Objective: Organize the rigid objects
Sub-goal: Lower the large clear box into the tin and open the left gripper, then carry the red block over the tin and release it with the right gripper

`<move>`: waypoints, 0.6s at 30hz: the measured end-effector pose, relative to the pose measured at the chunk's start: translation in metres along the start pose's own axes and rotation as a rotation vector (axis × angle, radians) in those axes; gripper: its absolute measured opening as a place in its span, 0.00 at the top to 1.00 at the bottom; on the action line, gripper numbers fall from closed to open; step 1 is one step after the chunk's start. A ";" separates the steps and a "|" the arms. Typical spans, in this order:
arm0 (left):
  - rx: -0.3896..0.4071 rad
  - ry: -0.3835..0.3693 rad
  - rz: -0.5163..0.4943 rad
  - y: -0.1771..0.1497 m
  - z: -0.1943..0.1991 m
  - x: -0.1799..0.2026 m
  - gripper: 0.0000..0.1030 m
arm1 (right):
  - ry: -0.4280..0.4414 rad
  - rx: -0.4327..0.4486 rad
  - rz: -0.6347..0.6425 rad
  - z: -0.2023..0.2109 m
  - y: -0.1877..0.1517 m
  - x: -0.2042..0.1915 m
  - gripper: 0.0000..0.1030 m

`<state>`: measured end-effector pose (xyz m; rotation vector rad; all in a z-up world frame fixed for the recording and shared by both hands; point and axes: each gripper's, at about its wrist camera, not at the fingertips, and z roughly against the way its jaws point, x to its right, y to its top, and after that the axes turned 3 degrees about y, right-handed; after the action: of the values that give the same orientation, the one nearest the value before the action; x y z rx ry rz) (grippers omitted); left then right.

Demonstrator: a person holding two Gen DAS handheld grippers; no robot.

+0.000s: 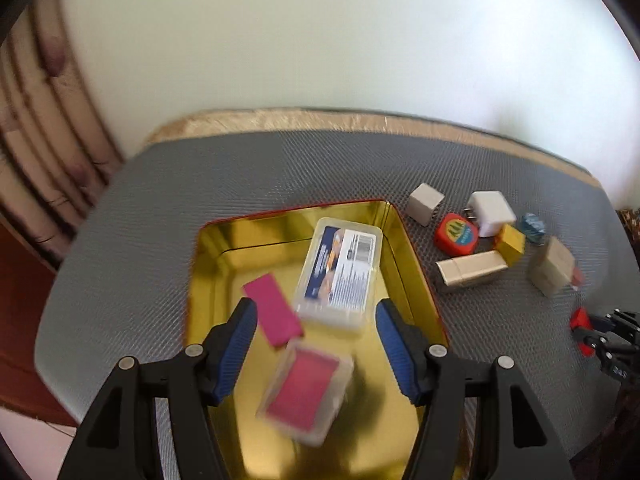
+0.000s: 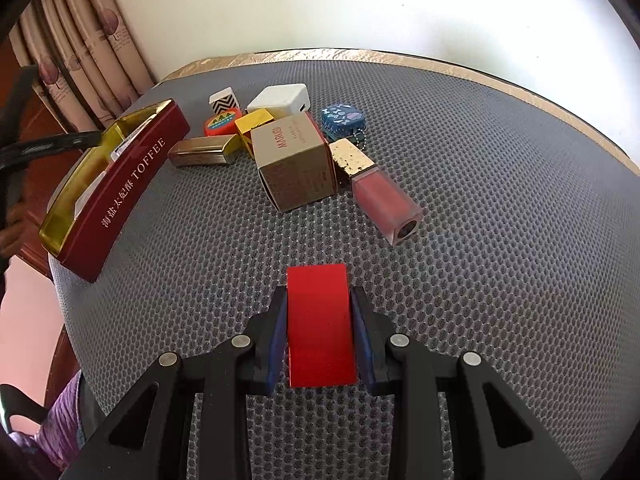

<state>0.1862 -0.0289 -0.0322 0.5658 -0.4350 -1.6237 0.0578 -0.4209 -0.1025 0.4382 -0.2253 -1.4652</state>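
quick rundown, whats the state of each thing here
toffee tin: open, no lid on
clear case: closed, lying in the tin
left gripper: open, empty, above the tin
right gripper: shut on the red block
lip gloss: capped, lying flat

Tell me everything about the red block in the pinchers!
The red block is a plain, smooth rectangular piece, bright red all over, maybe painted wood or plastic. It lies flat on the grey mesh mat, lengthwise between the blue pads of the right gripper, which press its two long sides. Nothing else touches it; the other small things sit farther back.
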 end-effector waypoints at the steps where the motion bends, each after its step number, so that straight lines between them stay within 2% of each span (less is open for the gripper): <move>1: 0.018 0.008 0.014 -0.009 0.013 0.000 0.39 | -0.003 -0.001 -0.004 0.000 0.000 0.000 0.72; 5: 0.060 0.017 0.123 -0.051 0.058 -0.003 0.38 | -0.015 -0.004 -0.017 0.003 -0.002 -0.002 0.72; 9: 0.069 0.044 0.254 -0.091 0.080 -0.017 0.38 | -0.008 0.004 -0.035 0.013 -0.007 -0.006 0.73; 15: 0.077 0.174 0.265 -0.126 0.089 -0.030 0.38 | 0.027 0.022 -0.020 0.032 -0.006 -0.032 0.73; 18: 0.082 0.152 0.306 -0.132 0.089 -0.040 0.38 | 0.074 0.032 -0.019 0.038 0.004 -0.054 0.72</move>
<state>0.0308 0.0235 -0.0324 0.6454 -0.4528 -1.2663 0.0408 -0.3731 -0.0601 0.5206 -0.1864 -1.4623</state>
